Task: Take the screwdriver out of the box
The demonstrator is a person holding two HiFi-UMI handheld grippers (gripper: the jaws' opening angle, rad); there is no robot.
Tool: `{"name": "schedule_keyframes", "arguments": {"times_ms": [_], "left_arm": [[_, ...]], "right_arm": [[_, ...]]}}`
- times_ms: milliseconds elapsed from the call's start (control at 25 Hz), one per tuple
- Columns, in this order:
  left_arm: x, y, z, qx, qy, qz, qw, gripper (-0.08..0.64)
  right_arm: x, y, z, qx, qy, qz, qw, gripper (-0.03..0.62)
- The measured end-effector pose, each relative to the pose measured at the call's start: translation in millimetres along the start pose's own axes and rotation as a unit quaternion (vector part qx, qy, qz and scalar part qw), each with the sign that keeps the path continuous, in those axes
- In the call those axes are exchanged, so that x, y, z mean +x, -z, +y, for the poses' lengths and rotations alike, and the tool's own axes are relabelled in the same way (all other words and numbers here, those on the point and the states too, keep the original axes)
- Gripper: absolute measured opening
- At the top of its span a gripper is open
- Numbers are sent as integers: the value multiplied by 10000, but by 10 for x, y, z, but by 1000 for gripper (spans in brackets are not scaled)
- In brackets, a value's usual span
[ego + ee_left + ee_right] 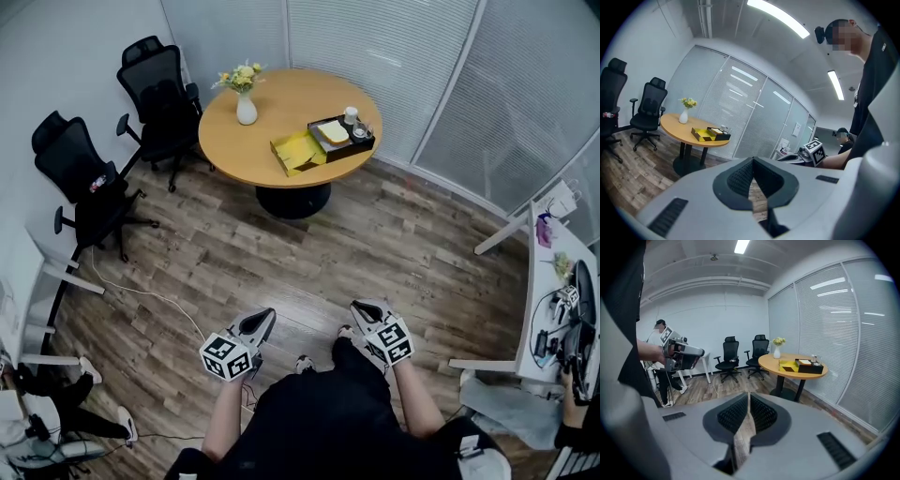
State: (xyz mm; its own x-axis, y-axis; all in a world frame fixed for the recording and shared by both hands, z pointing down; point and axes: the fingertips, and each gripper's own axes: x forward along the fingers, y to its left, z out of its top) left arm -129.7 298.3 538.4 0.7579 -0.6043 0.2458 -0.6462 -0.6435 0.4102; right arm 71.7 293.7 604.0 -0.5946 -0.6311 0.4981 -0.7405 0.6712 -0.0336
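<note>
Head view: person stands on the wood floor point(375, 244), well apart from the round surface point(272, 108) at the far side of the room. Yellow box point(298, 152) sits open near the surface's front edge, just beside a black tray point(339, 136), with a vase point(246, 109) further back. Screwdriver isn't visible from here. Going by the task it's inside the box, so I can't call its long axis. Left hand-held gripper point(263, 322) and right hand-held gripper point(363, 310) are both low in front of the body, tips angled toward each other. Box lies straight ahead, roughly between the two. Left looks marginally more in line, but not enough to pick an arm.

Left gripper view: left hand-held gripper point(753, 168) has its pads closed tip to tip with nothing between them, only a sliver of floor behind. Box point(703, 134) is up and left of the jaw line, far off, and its inside is not visible.

Right gripper view: right hand-held gripper point(748, 401) is likewise closed and empty. Box point(788, 366) sits right of its jaw line on the surface point(771, 361), with chairs point(736, 355) off to the left. My read: reach not begun. It needs a walk-up, then opened jaws and a look into the box for the tool's orientation.
</note>
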Motion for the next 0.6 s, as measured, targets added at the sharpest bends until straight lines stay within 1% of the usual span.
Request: {"name": "schedule_keyframes", "arguments": {"times_ms": [160, 320, 520, 600], "left_arm": [[80, -48, 97, -5, -127, 57, 9999, 6], [224, -144, 171, -31, -305, 41, 9995, 6], [505, -299, 230, 3, -484, 51, 9988, 6], [647, -346, 269, 7, -572, 51, 9983, 6]], "right_arm": [[168, -78, -154, 2, -95, -55, 9999, 14], [341, -135, -331, -111, -334, -5, 9994, 14], [529, -310, -664, -236, -575, -132, 9980, 14], [584, -334, -811, -298, -671, -102, 9972, 14]]}}
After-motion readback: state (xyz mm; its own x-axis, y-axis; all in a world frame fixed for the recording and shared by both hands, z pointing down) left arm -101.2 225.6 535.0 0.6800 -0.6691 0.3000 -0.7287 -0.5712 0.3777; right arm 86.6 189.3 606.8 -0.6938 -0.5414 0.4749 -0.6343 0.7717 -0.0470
